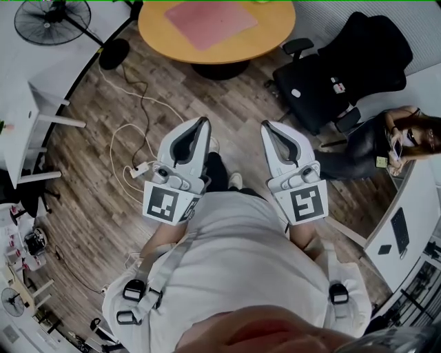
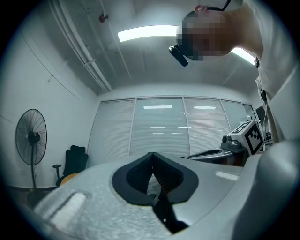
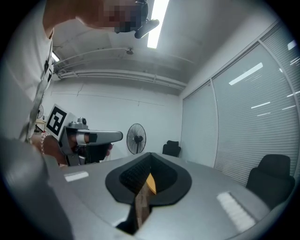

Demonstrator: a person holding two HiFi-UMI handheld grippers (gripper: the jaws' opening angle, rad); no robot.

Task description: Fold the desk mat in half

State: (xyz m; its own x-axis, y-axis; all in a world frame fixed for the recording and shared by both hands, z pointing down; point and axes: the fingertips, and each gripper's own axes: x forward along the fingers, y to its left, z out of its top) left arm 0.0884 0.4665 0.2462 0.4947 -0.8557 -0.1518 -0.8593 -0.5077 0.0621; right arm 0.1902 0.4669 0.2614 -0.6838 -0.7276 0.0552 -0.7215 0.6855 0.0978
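Desk mat [image 1: 210,23] lies flat, inside table's [image 1: 275,36] edge.

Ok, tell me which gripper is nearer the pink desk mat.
Left, narrowly. The left gripper points almost straight at the desk mat; the right gripper is off to its right. Both are well short of it.

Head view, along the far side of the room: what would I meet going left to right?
Left to right: floor fan → round wooden table with the pink desk mat on it → black office chair → seated person.
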